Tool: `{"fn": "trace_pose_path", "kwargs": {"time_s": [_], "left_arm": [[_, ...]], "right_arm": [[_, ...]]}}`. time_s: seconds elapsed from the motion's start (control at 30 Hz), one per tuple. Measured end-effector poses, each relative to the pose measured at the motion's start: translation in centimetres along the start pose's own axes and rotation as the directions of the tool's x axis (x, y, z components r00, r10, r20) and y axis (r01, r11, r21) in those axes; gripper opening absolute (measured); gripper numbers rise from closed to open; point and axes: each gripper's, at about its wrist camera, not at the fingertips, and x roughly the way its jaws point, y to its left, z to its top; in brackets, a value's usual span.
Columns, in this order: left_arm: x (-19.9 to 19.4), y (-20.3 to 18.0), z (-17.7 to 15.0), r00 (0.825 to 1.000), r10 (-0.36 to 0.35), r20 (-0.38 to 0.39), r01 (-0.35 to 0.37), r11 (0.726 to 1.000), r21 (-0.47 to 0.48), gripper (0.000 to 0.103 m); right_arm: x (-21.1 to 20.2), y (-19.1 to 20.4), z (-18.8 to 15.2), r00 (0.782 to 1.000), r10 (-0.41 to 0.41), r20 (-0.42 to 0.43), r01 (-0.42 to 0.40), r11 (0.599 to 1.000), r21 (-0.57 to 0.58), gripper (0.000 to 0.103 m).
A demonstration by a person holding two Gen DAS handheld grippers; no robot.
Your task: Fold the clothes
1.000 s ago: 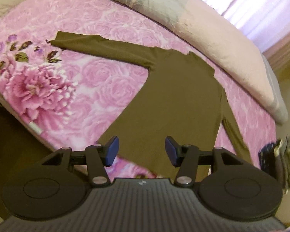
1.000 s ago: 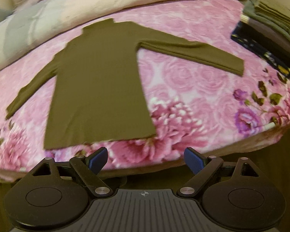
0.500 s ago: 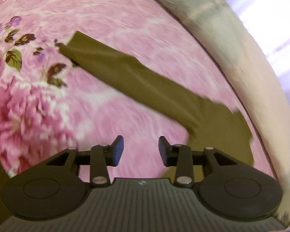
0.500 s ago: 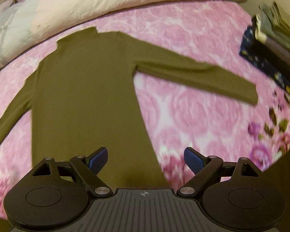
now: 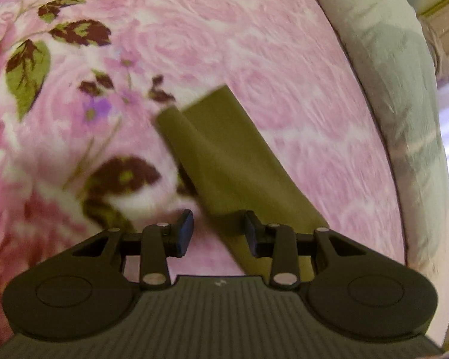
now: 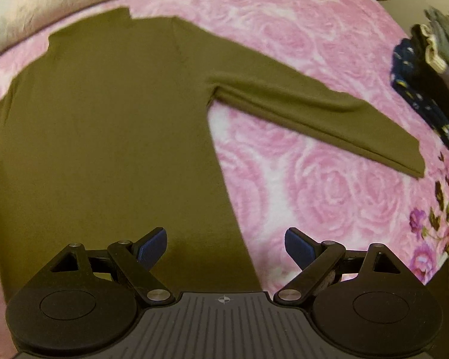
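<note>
We were at the first fold. The olive long-sleeved knit top [image 6: 104, 125] lay flat on the pink rose-print bedspread [image 6: 314, 185]. Our left gripper [image 5: 218, 234] was closing around its sleeve [image 5: 224, 155], not yet pinching; our right gripper [image 6: 226, 243] hovered wide over the side hem. Next, we judged, both needed firm pinches before lifting inward.

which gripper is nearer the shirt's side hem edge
Right. The right gripper hangs open over the shirt, its side edge running between the fingers. The left gripper is out at one sleeve, jaws closing, pads not yet pressing it.
</note>
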Motion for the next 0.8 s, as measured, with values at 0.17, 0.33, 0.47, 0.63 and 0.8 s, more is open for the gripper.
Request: {"fn": "trace_pose_path", "kwargs": {"time_s": [0.17,0.33,0.47,0.63,0.8], "left_arm": [[0.7,0.2,0.2,0.997,-0.036,0.064,0.034,0.999,0.02,0.014],[-1.1,-1.9,0.2,0.984,-0.089,0.152,0.079,0.995,0.068,0.002],[-4.7,-7.4,-1.8,0.945,-0.276,0.174,0.238,0.948,0.212,0.002],[-10.0,-17.9,-10.6,0.777,-0.628,-0.044,0.564,0.662,0.493,0.002],[-10.6,-23.3,-24.8,0.596,-0.659,-0.46,0.789,0.371,0.49,0.013]], "right_arm": [[1.4,1.7,0.6,1.0,0.018,0.002,-0.018,0.999,-0.046,0.089],[1.8,2.2,2.1,0.998,0.032,0.06,-0.025,0.995,-0.1,0.089],[2.0,0.7,3.5,0.995,0.036,0.098,-0.029,0.997,-0.069,0.089],[1.8,-2.5,5.2,0.986,0.059,0.153,-0.063,0.998,0.023,0.089],[0.8,-5.9,6.5,0.963,0.135,0.232,-0.171,0.975,0.143,0.089]]}}
